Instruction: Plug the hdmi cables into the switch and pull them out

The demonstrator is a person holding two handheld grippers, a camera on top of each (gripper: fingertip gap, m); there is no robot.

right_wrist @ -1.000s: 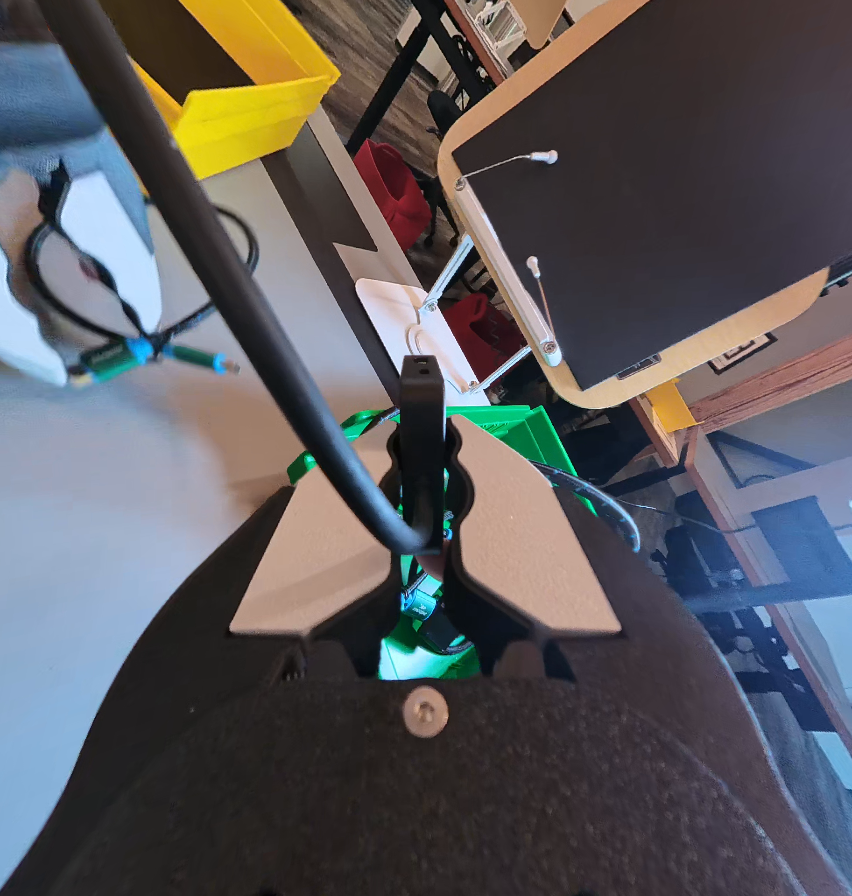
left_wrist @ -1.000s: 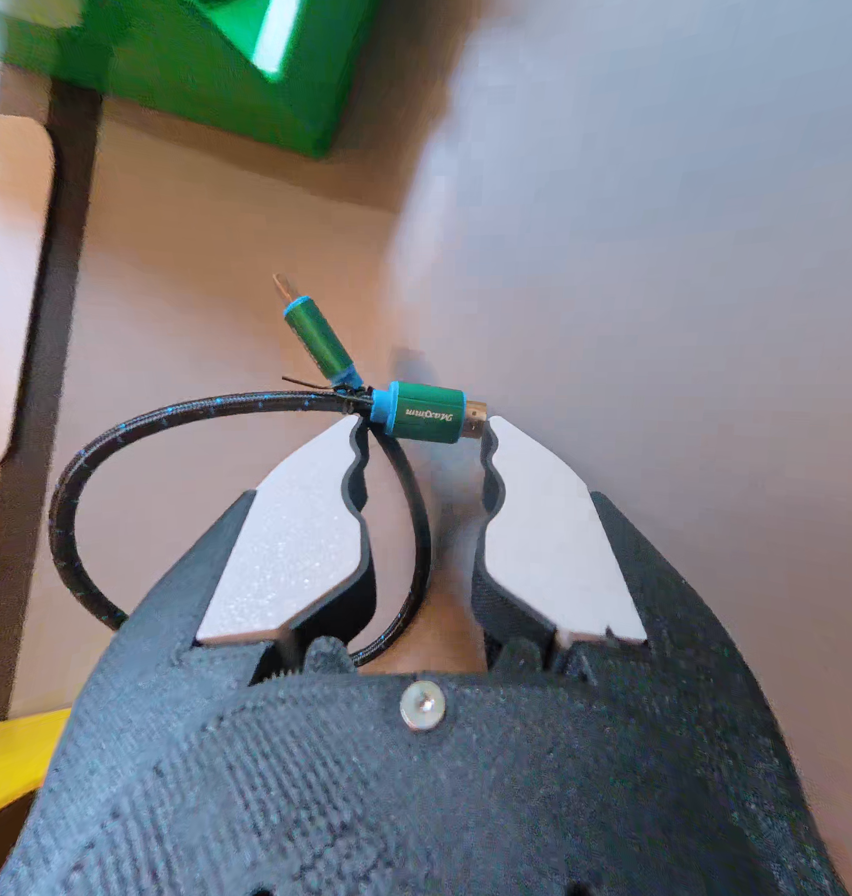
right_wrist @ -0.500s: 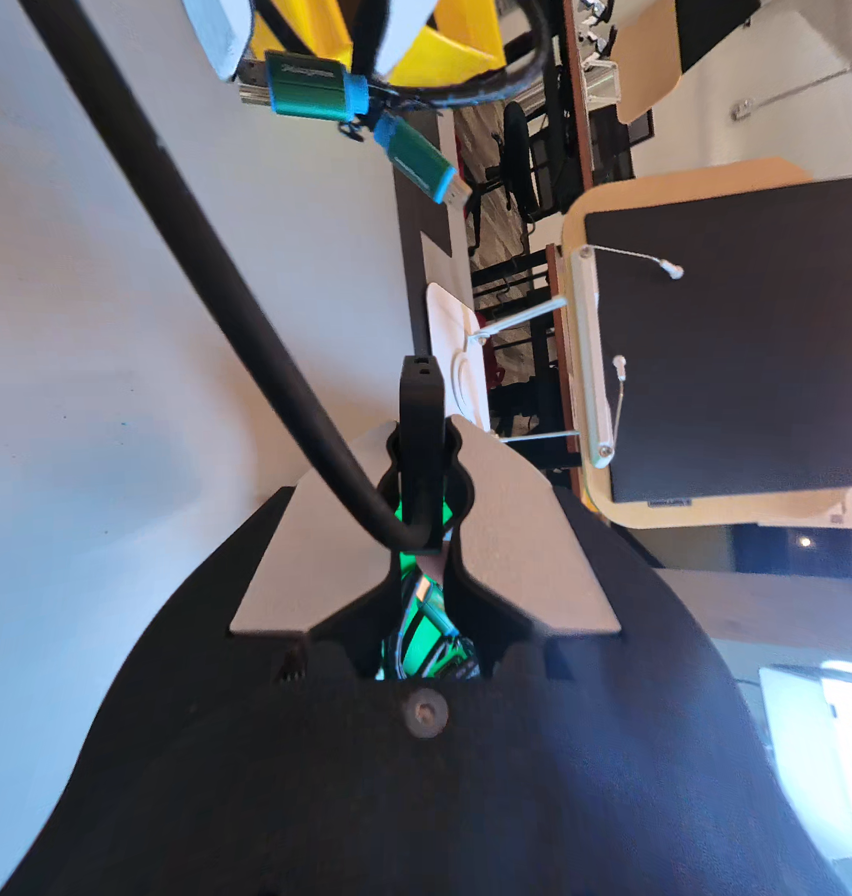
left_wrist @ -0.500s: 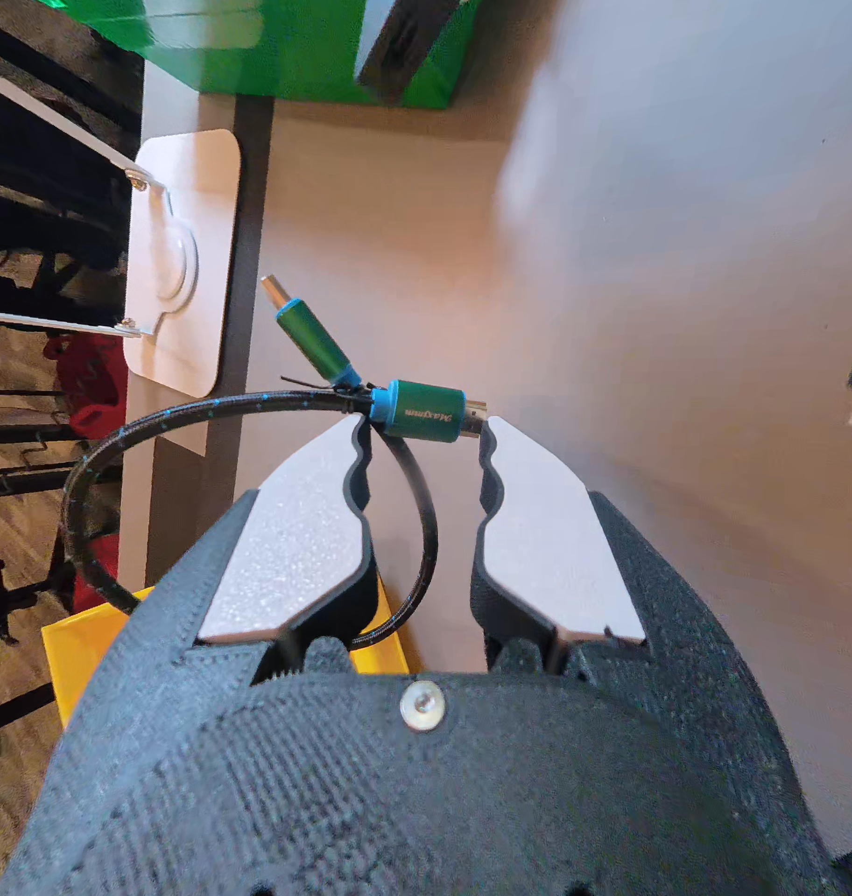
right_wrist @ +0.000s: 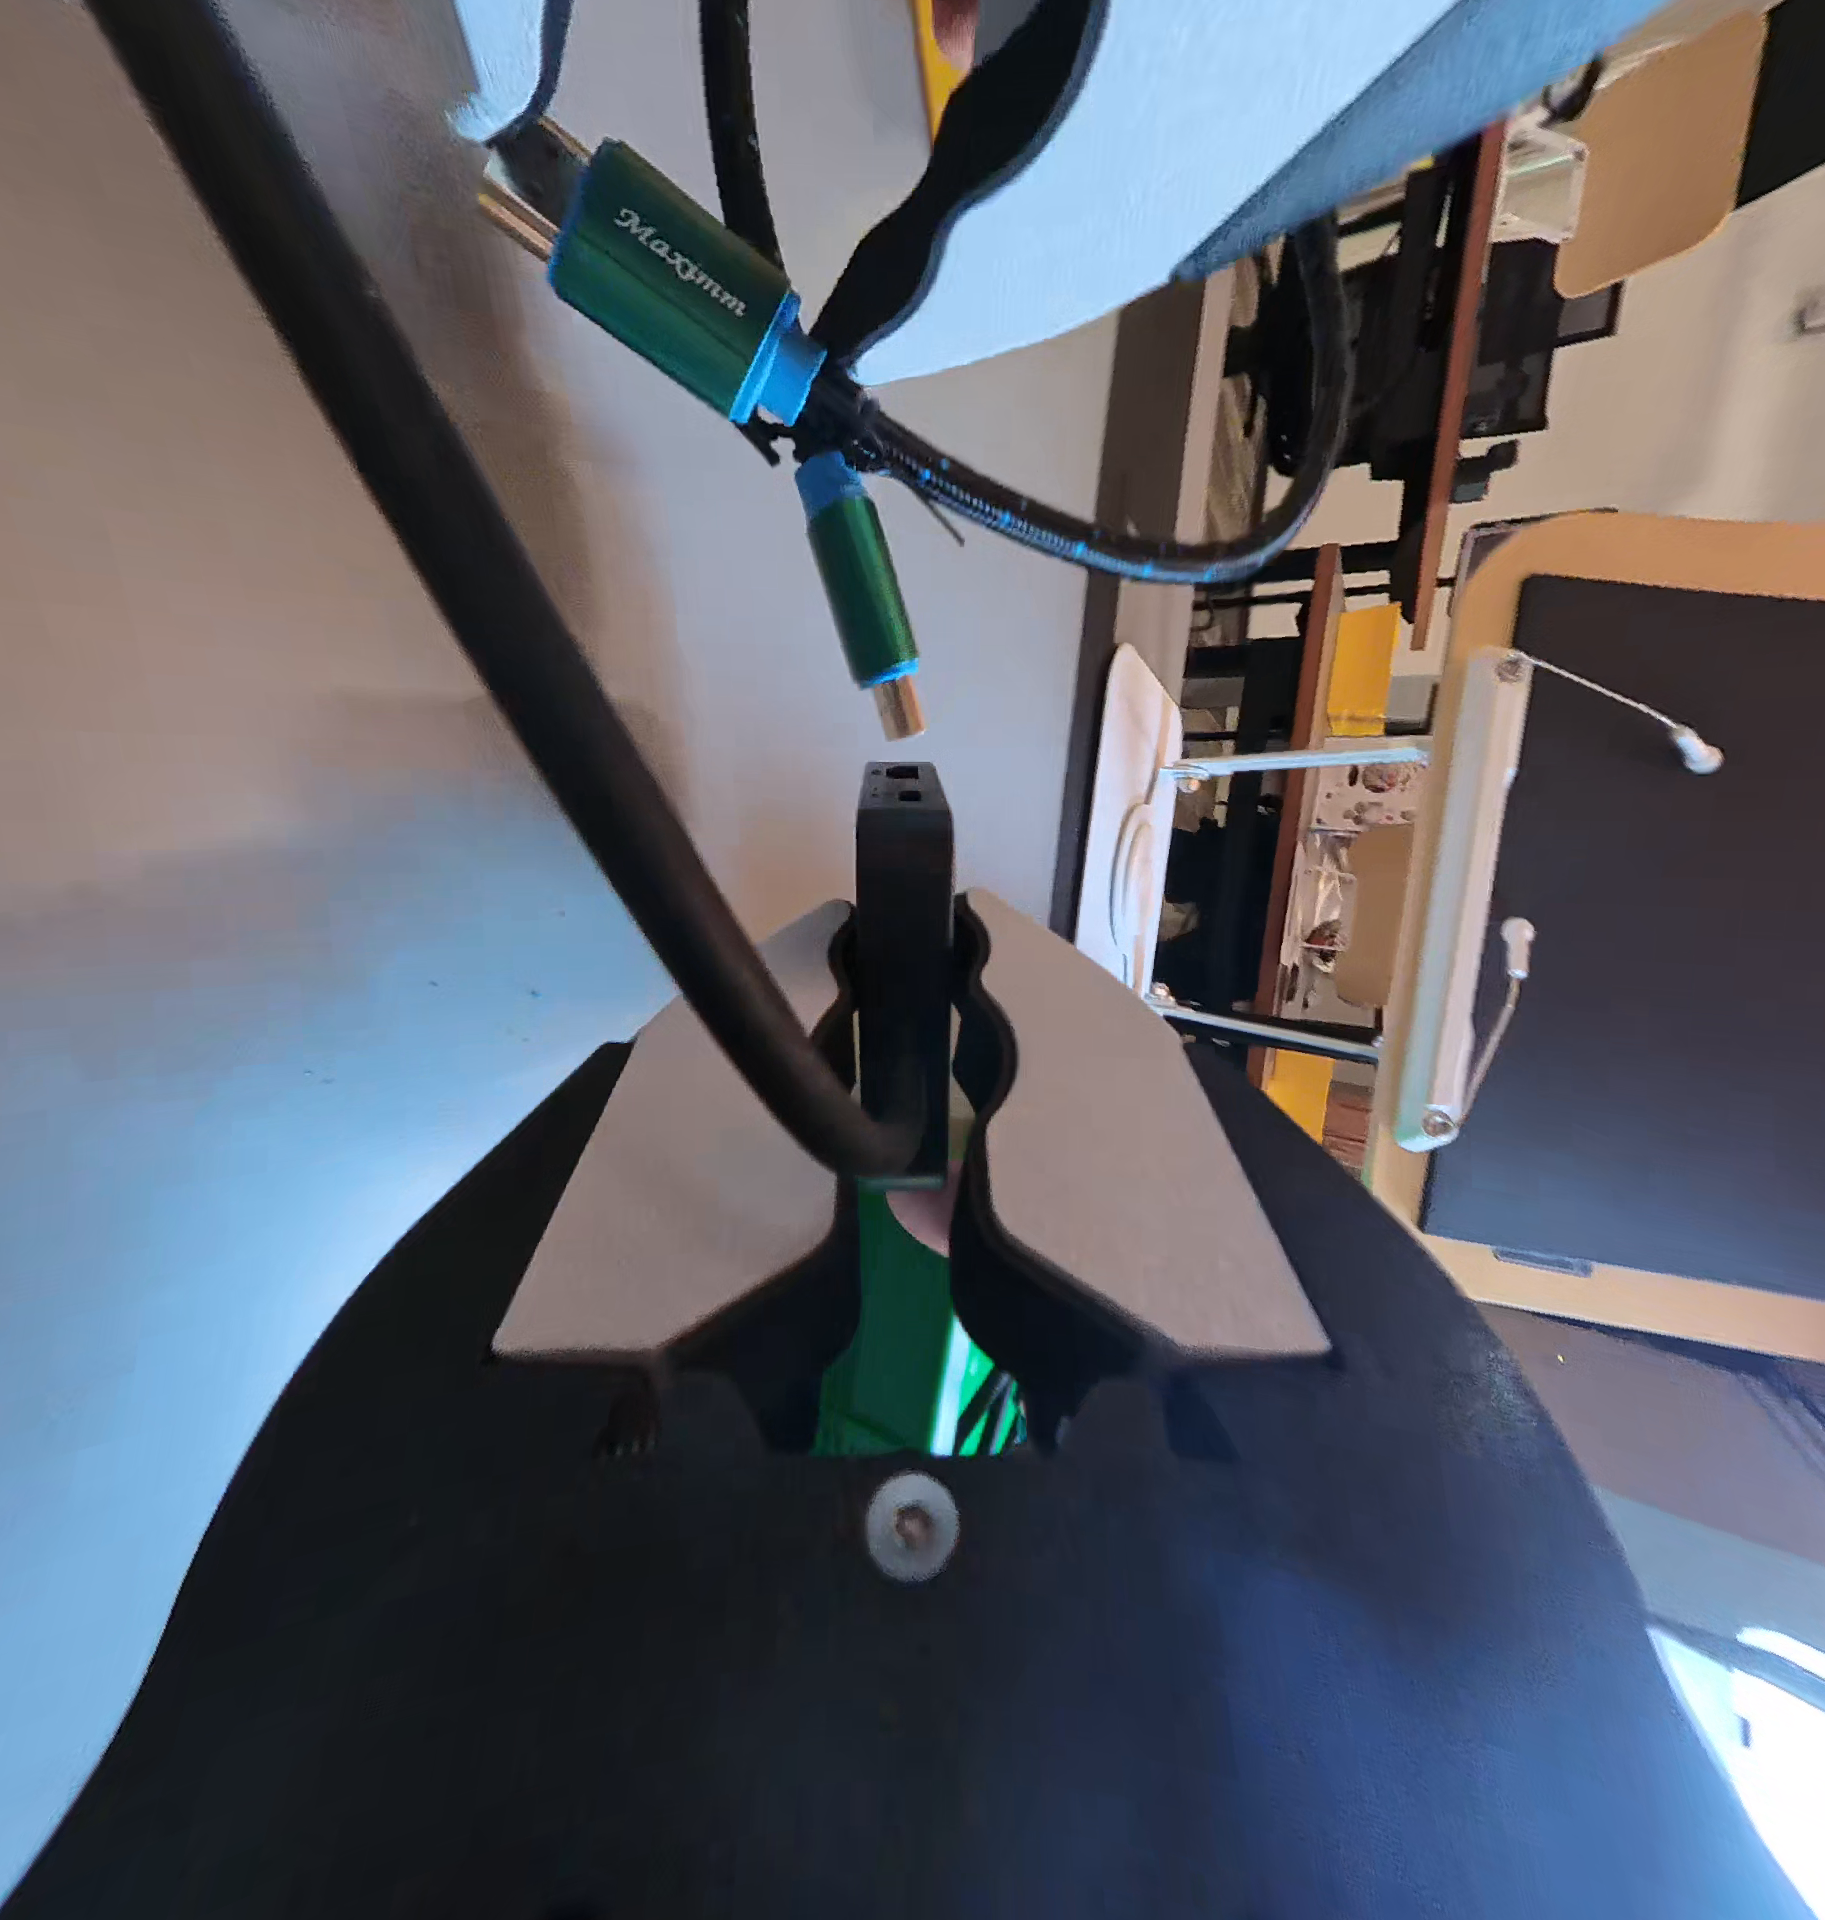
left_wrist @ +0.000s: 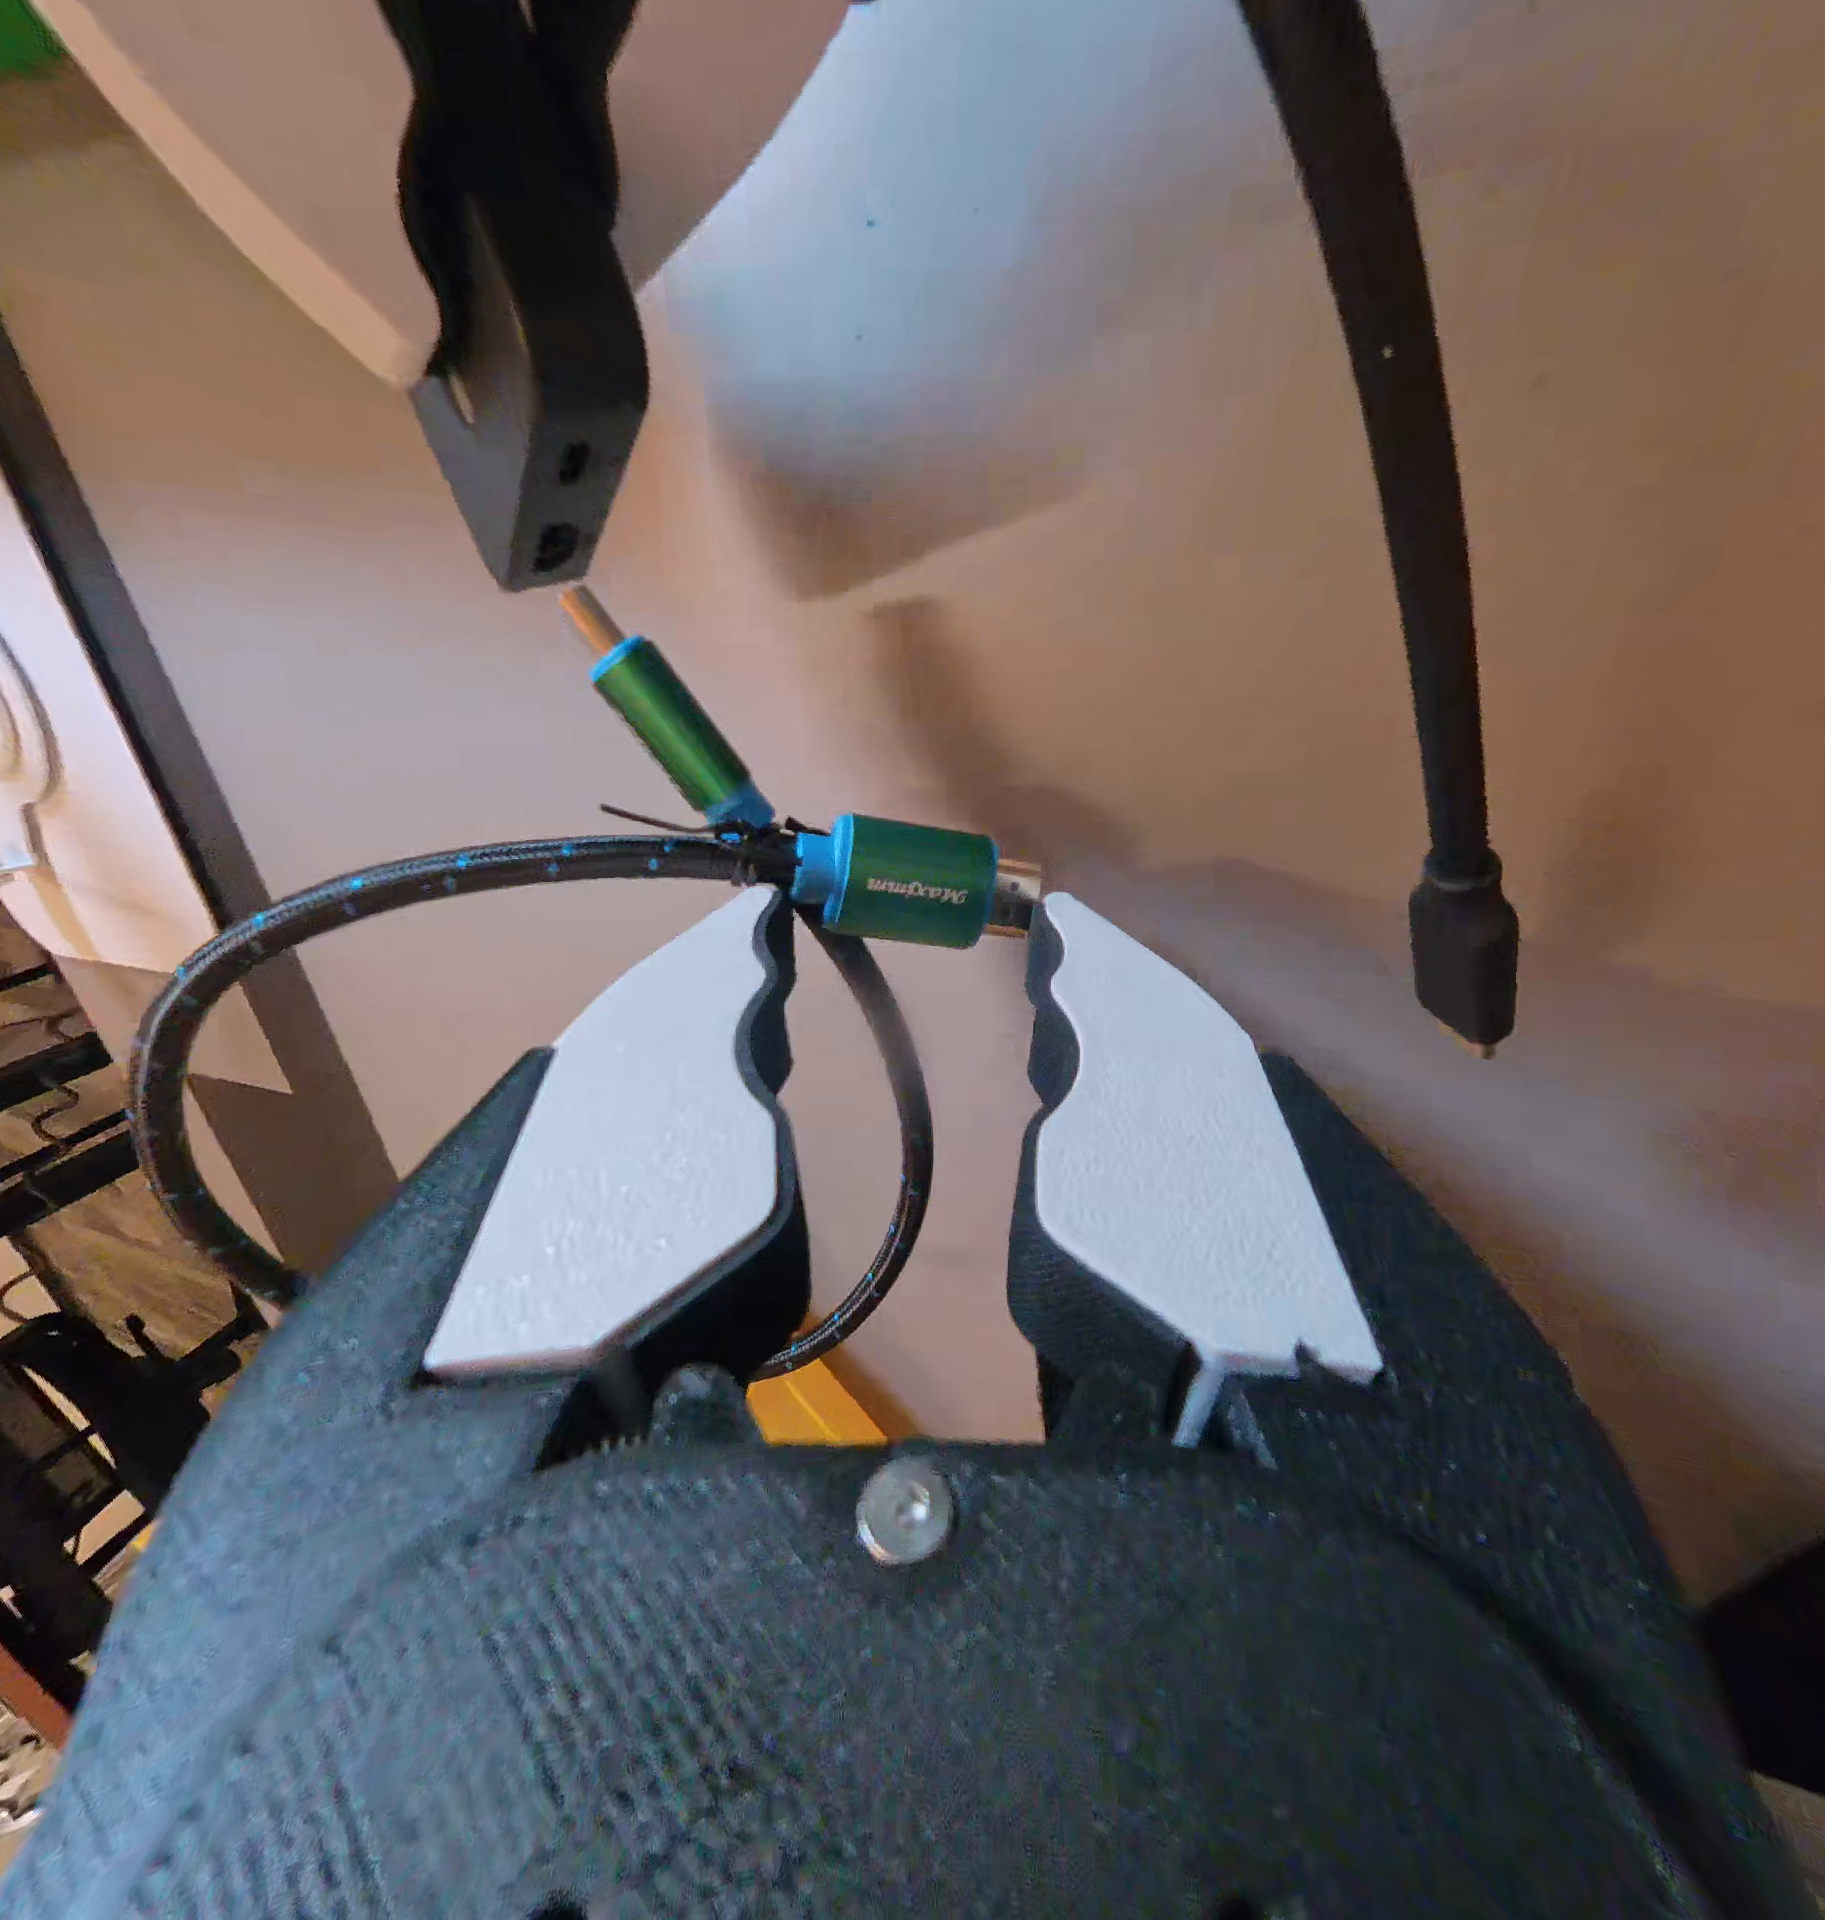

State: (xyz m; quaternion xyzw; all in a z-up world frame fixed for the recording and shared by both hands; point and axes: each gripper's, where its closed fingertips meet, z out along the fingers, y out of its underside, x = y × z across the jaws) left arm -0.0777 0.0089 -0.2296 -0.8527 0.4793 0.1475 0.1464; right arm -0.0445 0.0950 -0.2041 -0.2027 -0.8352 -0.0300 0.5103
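Note:
My left gripper is shut on a green hdmi plug, held lengthwise between the fingertips. Its braided black cable loops round to a second green plug tied beside the first. That plug's metal tip sits just short of the ports of the black switch. My right gripper is shut on the switch, ports facing away from it. The second plug hangs just above it, a little to the right. The switch's thick black cable ends in a free black plug.
Both grippers are above a pale table. A green bin shows between my right fingers. A yellow bin lies behind my left fingers. A white plate-like base and a dark-topped desk stand beyond the table edge. The gap from one gripper's tips to the other's is roughly 10 cm.
The two grippers have come together, so the free green plug's tip now sits close to the switch's ports. Both grasps are unchanged.

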